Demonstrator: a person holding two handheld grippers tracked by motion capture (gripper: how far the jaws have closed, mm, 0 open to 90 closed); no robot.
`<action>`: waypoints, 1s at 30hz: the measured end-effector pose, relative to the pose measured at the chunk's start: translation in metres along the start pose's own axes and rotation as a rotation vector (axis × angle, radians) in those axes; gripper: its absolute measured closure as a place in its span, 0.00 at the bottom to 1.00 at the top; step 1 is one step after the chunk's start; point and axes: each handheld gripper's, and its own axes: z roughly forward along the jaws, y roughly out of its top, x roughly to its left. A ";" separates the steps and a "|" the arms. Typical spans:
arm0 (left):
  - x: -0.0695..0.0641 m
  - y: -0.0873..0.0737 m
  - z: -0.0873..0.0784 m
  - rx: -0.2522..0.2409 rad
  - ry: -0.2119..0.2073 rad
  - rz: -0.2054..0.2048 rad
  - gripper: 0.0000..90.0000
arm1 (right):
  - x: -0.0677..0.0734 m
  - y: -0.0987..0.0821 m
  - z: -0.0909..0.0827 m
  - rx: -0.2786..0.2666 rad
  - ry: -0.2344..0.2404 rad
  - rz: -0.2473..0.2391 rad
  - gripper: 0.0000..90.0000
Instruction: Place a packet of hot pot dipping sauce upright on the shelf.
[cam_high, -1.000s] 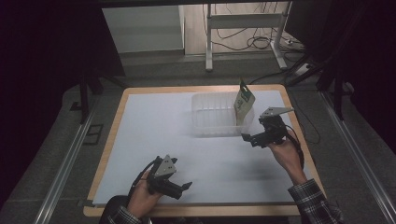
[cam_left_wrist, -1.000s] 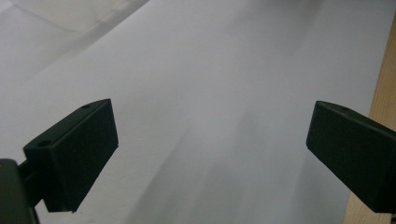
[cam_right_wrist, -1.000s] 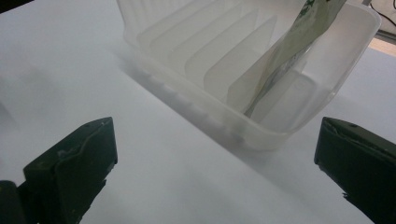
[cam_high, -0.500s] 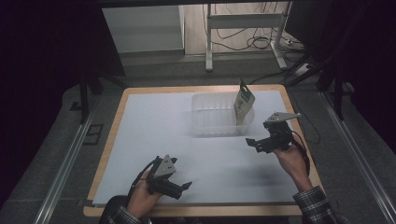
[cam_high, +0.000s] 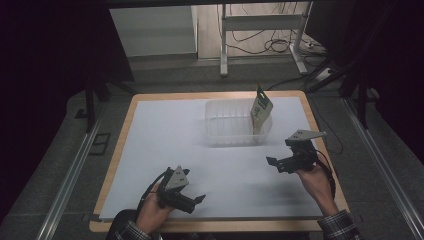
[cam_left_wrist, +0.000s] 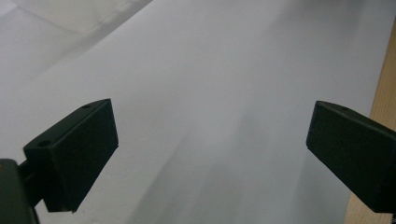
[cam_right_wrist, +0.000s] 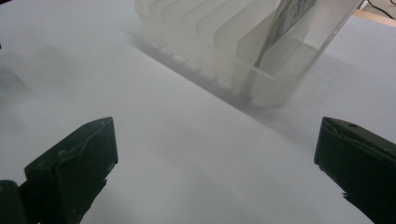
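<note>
pouch (cam_high: 261, 108) upright, slightly tilted, in the end slot at 3 o'clock of clear slotted bin (cam_high: 225, 127), toward 1 o'clock on white table (cam_high: 165, 135). right gripper (cam_high: 276, 164) at 4 o'clock, held above the surface, near the bin but apart from it, jaws spread wide and pinching nothing. left gripper (cam_high: 197, 201) at 7 o'clock near the front edge, well apart from the bin, jaws likewise spread and empty.

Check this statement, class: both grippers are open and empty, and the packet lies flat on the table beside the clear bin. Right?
Not quite. The packet stands upright inside the clear bin, as the high view shows. The left gripper and right gripper are indeed open and empty.
</note>
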 end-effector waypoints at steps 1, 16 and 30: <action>0.000 0.000 0.000 0.000 0.000 0.000 0.02 | 0.001 -0.001 -0.001 -0.002 0.000 0.001 0.00; 0.000 0.000 0.001 0.006 0.003 0.003 0.02 | 0.007 -0.026 -0.015 0.011 -0.028 -0.014 0.00; -0.001 0.000 0.001 0.009 0.004 0.004 0.02 | 0.012 -0.040 -0.023 0.030 -0.041 -0.032 0.00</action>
